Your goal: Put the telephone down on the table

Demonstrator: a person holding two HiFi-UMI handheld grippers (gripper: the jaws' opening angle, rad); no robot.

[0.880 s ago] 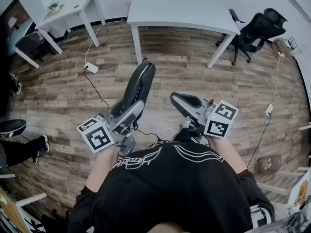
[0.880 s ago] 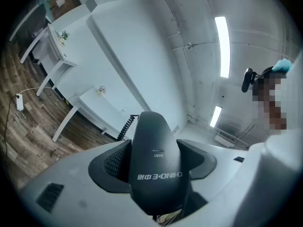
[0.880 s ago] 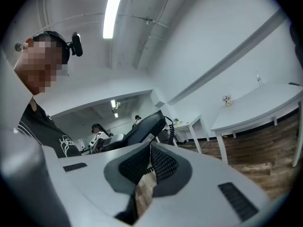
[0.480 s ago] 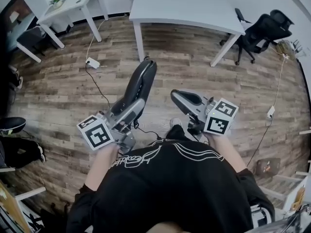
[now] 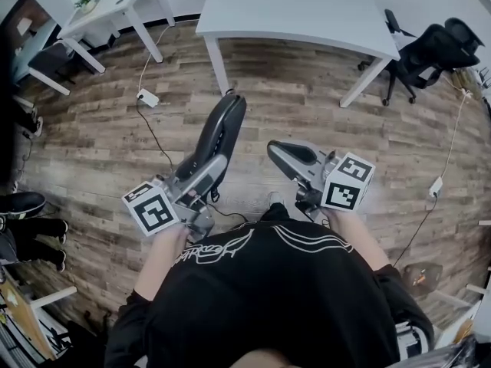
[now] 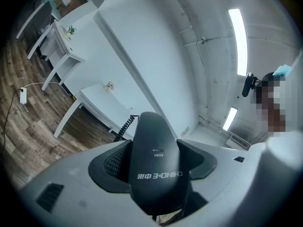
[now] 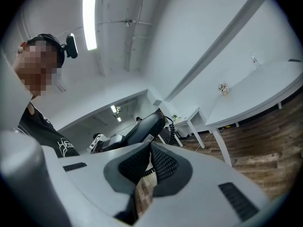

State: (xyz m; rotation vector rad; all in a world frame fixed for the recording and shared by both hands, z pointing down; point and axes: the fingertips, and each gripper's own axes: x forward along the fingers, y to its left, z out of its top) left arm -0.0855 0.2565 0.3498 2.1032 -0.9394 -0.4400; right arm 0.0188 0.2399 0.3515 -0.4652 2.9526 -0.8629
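A dark grey telephone handset (image 5: 219, 133) stands tilted up and away over the wooden floor, held at its lower end by my left gripper (image 5: 198, 181), which is shut on it. In the left gripper view the handset (image 6: 154, 164) fills the space between the two dark pads, and its coiled cord (image 6: 124, 125) runs off behind it. To the right, at about the same height, my right gripper (image 5: 287, 156) is shut with nothing in it; its pads (image 7: 163, 165) almost meet. A white table (image 5: 291, 10) stands ahead, beyond both grippers.
A smaller white table (image 5: 115, 6) stands at the far left. A black office chair (image 5: 437, 48) is to the right of the big table. Power strips (image 5: 147, 98) with cables lie on the floor. A person's shoes (image 5: 23, 203) are at the left edge.
The white table has come slightly nearer in the view. Both grippers keep their pose, the handset still held. The feet at the left edge have shifted.
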